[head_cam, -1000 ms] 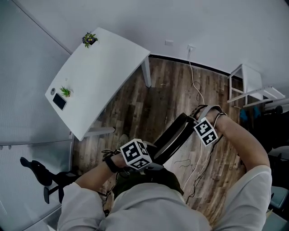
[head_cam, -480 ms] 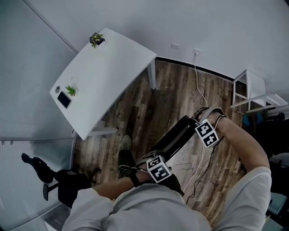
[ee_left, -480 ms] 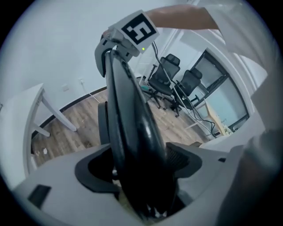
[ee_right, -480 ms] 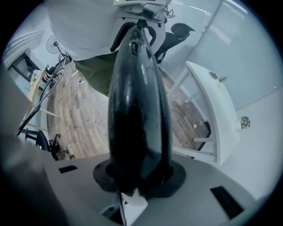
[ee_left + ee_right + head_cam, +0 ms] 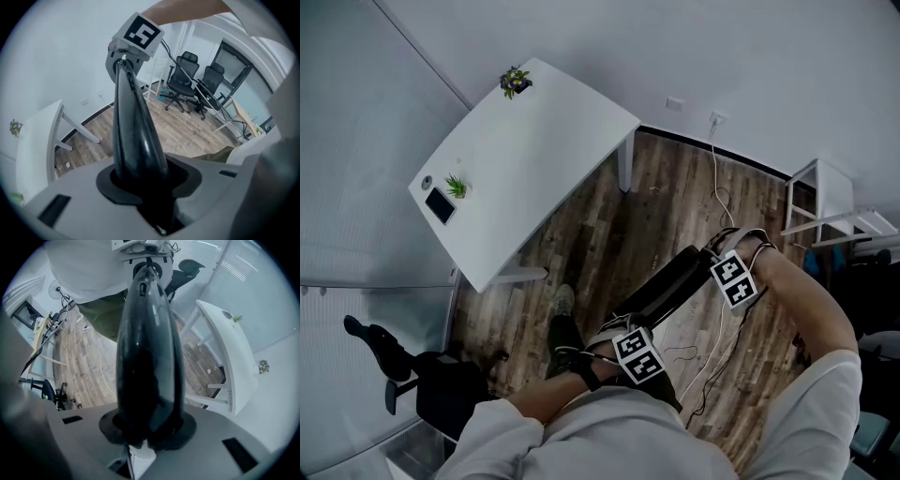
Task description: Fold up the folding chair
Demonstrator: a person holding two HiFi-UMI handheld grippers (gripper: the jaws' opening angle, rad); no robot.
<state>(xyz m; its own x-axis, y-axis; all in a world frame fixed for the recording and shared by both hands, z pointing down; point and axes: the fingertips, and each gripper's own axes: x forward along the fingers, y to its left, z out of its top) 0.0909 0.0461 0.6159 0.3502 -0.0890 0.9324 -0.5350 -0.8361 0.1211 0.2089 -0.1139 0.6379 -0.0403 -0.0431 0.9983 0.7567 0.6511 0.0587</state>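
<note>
The left gripper [image 5: 140, 183] is clamping the near end of the chair [image 5: 670, 286], which is folded into a flat black slab. Its jaws have just been closing, and the chair's glossy edge is sitting between them with the dark pads hugging it on both sides. From these jaws the edge is running straight away and upward to the right gripper's marker cube [image 5: 138, 32] at its far end.

The right gripper [image 5: 144, 430] is pointing down and gripping the opposite end. Its jaws are standing narrow and pressing on the black edge, which is filling the space between them and stretching away toward the left gripper at the top of that view.

In the head view the chair is hanging slantwise between the two pairs of jaws, above the wooden floor [image 5: 609, 234]. A cable [image 5: 717, 178] is trailing across the floor beyond the right jaws. A white worktop [image 5: 534, 159] is standing well beyond both pairs of jaws, carrying two small plants [image 5: 515, 82] and a dark flat device [image 5: 441, 204]. An office chair [image 5: 422, 384] is standing off to the left of the left jaws.
</note>
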